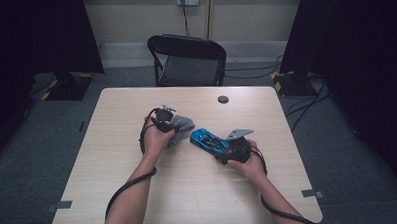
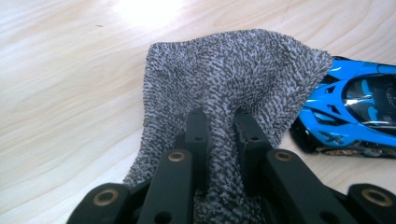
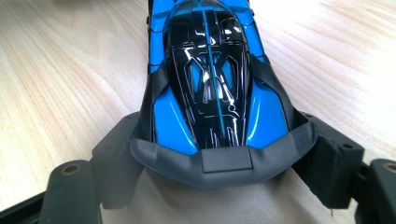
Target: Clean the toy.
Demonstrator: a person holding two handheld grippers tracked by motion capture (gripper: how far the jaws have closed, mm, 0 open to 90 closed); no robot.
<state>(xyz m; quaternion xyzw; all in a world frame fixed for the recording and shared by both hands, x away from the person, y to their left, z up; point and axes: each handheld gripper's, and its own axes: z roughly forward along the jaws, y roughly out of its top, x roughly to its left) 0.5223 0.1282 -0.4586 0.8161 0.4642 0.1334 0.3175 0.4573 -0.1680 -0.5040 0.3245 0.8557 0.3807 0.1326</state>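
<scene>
The right gripper (image 1: 227,150) clamps wide across the tail of the blue toy sports car (image 3: 212,79), likely steadying it on the table (image 1: 139,194). Just left of the car, the left gripper (image 2: 219,123) pinches a grey terry cloth (image 2: 233,74) tight, apparently ready to wipe it.

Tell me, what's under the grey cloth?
Bare wooden table lies around the grey cloth, which the left gripper's fingers pinch. The blue toy car sits beside it. Whatever's beneath stays covered.
</scene>
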